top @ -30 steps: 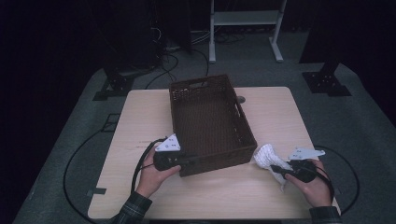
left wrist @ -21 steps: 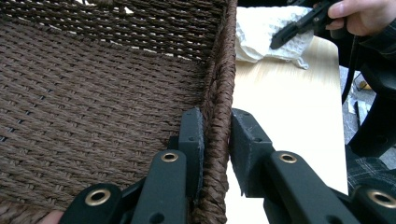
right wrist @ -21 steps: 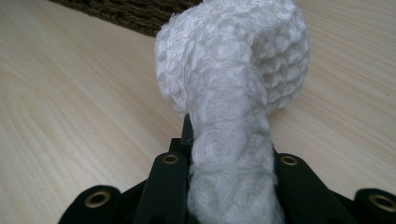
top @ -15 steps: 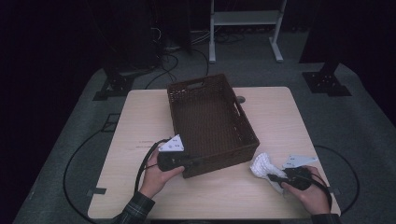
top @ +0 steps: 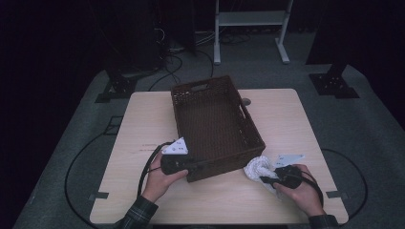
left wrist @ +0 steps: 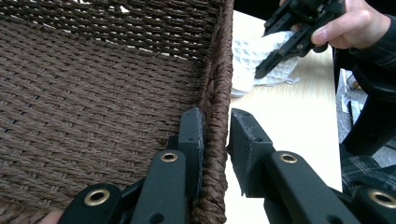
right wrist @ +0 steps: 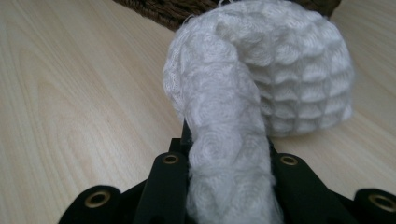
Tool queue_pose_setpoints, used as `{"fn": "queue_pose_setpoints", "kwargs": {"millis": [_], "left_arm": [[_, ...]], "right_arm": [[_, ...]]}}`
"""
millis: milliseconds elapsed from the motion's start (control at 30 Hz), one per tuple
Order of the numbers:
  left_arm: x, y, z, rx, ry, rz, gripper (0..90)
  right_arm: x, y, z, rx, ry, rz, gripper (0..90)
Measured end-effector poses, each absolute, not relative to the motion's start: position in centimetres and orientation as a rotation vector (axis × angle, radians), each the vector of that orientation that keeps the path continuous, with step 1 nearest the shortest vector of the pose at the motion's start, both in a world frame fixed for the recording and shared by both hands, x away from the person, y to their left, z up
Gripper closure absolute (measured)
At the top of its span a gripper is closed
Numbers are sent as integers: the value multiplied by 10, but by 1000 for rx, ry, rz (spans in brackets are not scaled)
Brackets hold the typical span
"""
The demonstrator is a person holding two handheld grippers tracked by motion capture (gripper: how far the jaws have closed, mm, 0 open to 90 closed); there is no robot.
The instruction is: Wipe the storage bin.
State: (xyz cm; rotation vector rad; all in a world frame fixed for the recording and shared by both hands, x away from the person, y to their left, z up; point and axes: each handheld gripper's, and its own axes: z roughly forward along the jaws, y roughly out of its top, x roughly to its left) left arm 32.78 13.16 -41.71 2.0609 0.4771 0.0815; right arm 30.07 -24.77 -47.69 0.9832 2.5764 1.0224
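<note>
- One woven brown basket (top: pixel 215 126), centre of the frame.
- One white waffle cloth (top: pixel 258 168), lower right.
- Two grippers: left gripper (top: pixel 191 164), right gripper (top: pixel 264 180).
- One worktop (top: pixel 143 114).

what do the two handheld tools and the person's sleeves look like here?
Both tools are black: left tool, right tool. Each carries a pale grey three-cornered plate and trails a black cable. Their jaws are flat black bars with brass-ringed holes. The sleeve is dark plaid.

A pale wooden table (top: pixel 143 119) stands on grey carpet (top: pixel 363 124) in a dark room.
</note>
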Motion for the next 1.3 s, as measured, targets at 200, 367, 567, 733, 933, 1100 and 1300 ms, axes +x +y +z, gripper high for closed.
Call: {"fn": "queue_pose_setpoints", "kwargs": {"millis": [200,367,567,733,933,1100,1300], "left_arm": [[328,132,-417,2063,472,76,747],[329,132,-417,2067,468,74,751],[329,132,-417,2068,465,72,752],[329,132,-417,2068,466,72,751],[329,132,-417,2069,463,70,752],[329,132,-417,2070,463,71,751],[329,132,-417,2071,462,69,752]], "right_arm": [[309,-236,-478,956,2602,1026,742],[314,-232,-479,952,2614,1039,743],[315,-231,-479,955,2611,1049,743],[315,-231,-479,946,2602,1052,744],[312,-232,-468,930,2552,1108,744],[311,-231,-460,907,2520,1136,744],[310,-232,-451,897,2483,1164,743]]}}
